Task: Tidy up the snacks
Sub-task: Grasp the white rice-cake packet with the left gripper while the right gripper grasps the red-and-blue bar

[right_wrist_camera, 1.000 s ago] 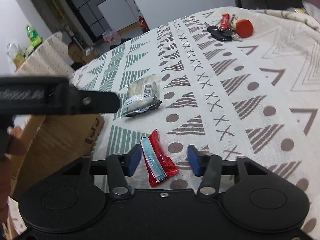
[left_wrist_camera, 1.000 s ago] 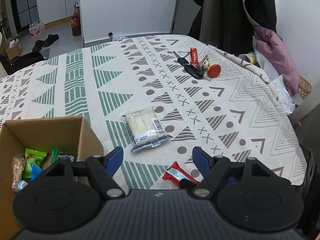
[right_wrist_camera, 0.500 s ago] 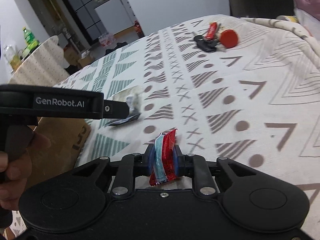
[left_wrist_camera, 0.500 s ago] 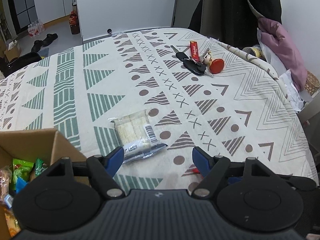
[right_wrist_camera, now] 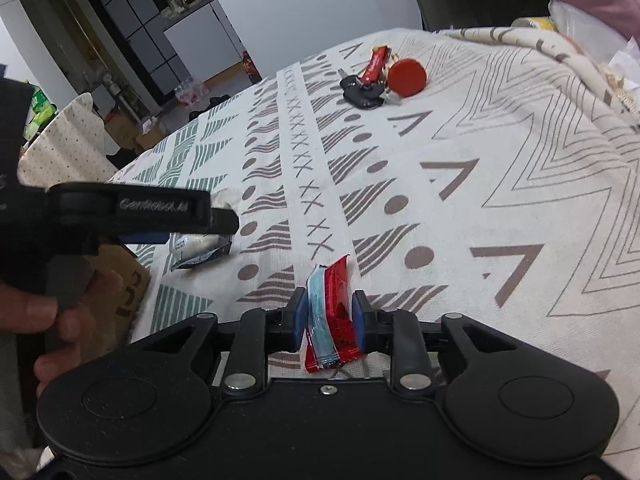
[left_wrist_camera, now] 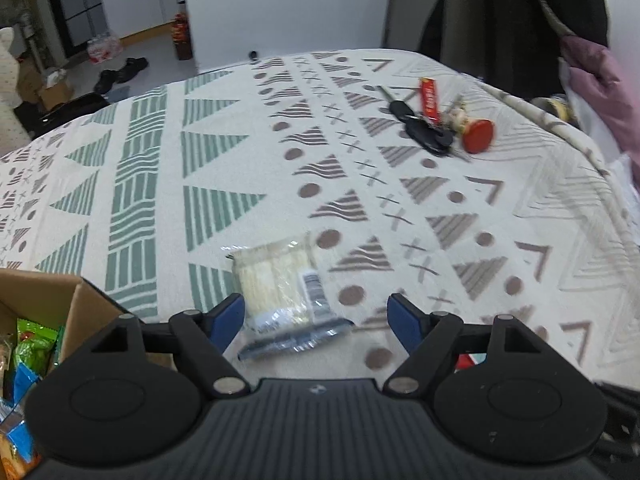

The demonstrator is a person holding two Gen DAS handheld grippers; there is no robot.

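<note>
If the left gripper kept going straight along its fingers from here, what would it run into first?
Most likely the clear-wrapped cracker packet, which lies on the patterned cloth between the open fingers of the left gripper, nearer the left one. Beyond it only bare cloth shows, though depth is hard to judge here.

Glossy red foil wrapper (right_wrist_camera: 334, 316); clear crinkly plastic packet (left_wrist_camera: 282, 286); matt woven cloth (left_wrist_camera: 240, 152); brown cardboard box (left_wrist_camera: 48, 300)

Left hand-held gripper (left_wrist_camera: 316, 316): black body, ribbed grey centre panel, blue finger pads (left_wrist_camera: 228, 316), silver pivot screws. Right hand-held gripper (right_wrist_camera: 330, 316): black, blue pads, silver screws. White "GenRobot.AI" lettering on left unit's side.
</note>
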